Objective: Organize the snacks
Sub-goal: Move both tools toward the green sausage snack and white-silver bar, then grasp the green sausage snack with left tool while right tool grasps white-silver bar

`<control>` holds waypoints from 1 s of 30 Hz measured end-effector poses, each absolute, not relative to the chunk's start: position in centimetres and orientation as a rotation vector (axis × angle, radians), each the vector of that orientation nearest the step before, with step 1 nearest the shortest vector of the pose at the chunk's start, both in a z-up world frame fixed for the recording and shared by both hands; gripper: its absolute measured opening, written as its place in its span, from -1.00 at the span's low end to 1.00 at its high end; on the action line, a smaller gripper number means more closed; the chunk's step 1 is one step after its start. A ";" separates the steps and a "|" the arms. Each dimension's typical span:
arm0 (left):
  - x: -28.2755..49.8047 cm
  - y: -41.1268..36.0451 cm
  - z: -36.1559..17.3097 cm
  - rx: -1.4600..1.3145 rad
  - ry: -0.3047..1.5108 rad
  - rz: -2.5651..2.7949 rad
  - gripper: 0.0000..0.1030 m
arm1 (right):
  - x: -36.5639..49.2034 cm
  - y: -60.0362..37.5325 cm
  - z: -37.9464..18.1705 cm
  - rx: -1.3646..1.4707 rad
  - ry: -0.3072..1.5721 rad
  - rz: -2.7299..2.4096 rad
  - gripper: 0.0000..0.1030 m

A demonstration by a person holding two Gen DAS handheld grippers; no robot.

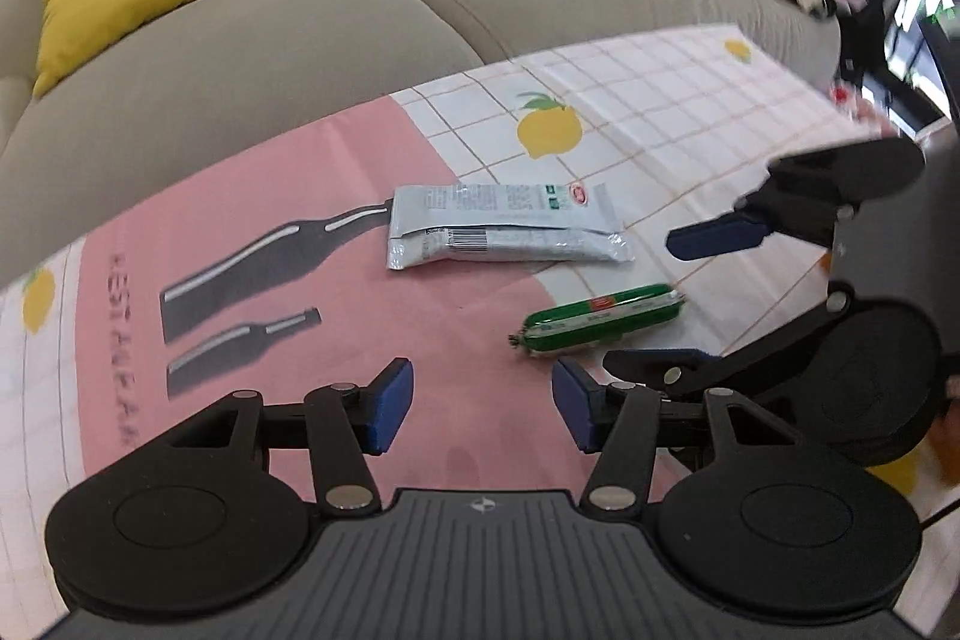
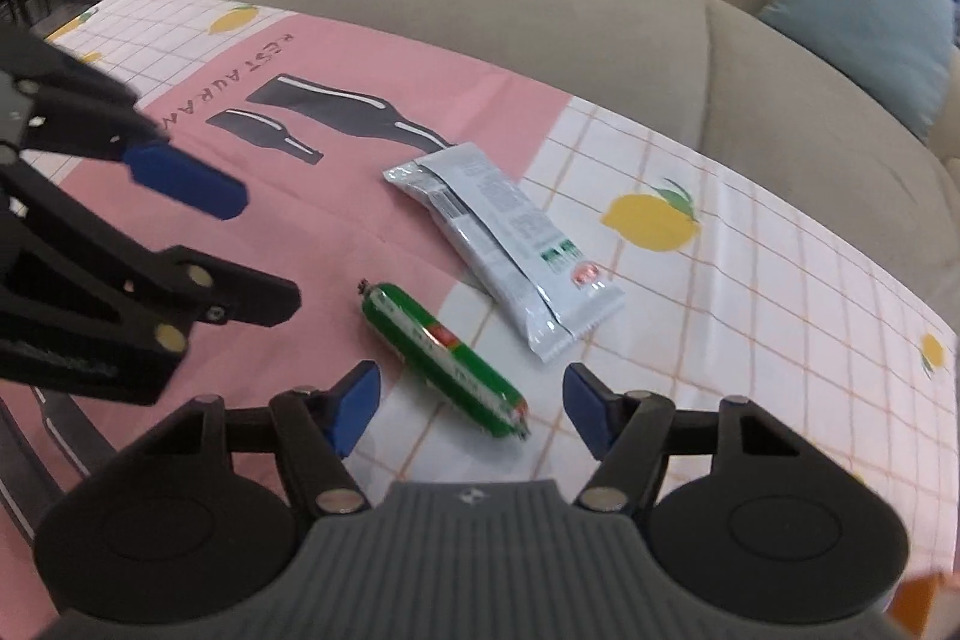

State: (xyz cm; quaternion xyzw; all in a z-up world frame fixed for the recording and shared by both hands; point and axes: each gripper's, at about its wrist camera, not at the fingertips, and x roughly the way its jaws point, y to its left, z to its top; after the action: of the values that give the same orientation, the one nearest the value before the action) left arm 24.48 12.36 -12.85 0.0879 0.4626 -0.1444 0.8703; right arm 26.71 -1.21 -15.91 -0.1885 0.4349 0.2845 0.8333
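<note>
Sausage (image 2: 444, 361) (green) lies diagonally between right gripper's (image 2: 471, 409) open fingers — left gripper (image 1: 483, 406) open too.

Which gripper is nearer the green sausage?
Right. The right gripper is open with the green sausage lying between its fingers; the left gripper is open over bare cloth beside it.

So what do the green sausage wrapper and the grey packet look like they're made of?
Green sausage: glossy plastic film casing, going by the highlights and its pinched, clipped ends. Grey packet: likely foil-lined plastic with a satin metallic sheen, crimped end seals and a back seam.
</note>
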 end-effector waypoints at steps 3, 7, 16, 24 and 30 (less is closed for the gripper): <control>25.1 12.4 -13.3 0.191 0.979 -0.309 0.21 | 27.3 -0.8 -16.4 -0.384 0.967 0.615 -0.02; 25.1 13.3 -13.4 0.101 1.001 -0.304 0.21 | 27.4 -1.2 -16.5 -0.313 1.004 0.611 -0.15; 24.7 14.2 -12.8 -0.090 1.041 -0.296 0.21 | 26.2 -1.6 -16.4 -0.209 1.053 0.654 -0.17; 26.6 12.0 -14.1 -0.270 1.104 -0.205 0.29 | 25.9 -3.7 -15.2 -0.318 1.057 0.562 -0.15; 27.5 9.4 -16.1 -0.238 1.150 -0.146 0.06 | 27.3 -5.7 -15.6 -0.273 1.092 0.502 -0.16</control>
State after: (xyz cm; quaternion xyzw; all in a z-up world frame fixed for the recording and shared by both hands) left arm 27.45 9.42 -16.11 -0.1123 0.5419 -0.0688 0.8301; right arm 27.26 -5.72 -15.63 -0.1278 0.5122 0.2353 0.8161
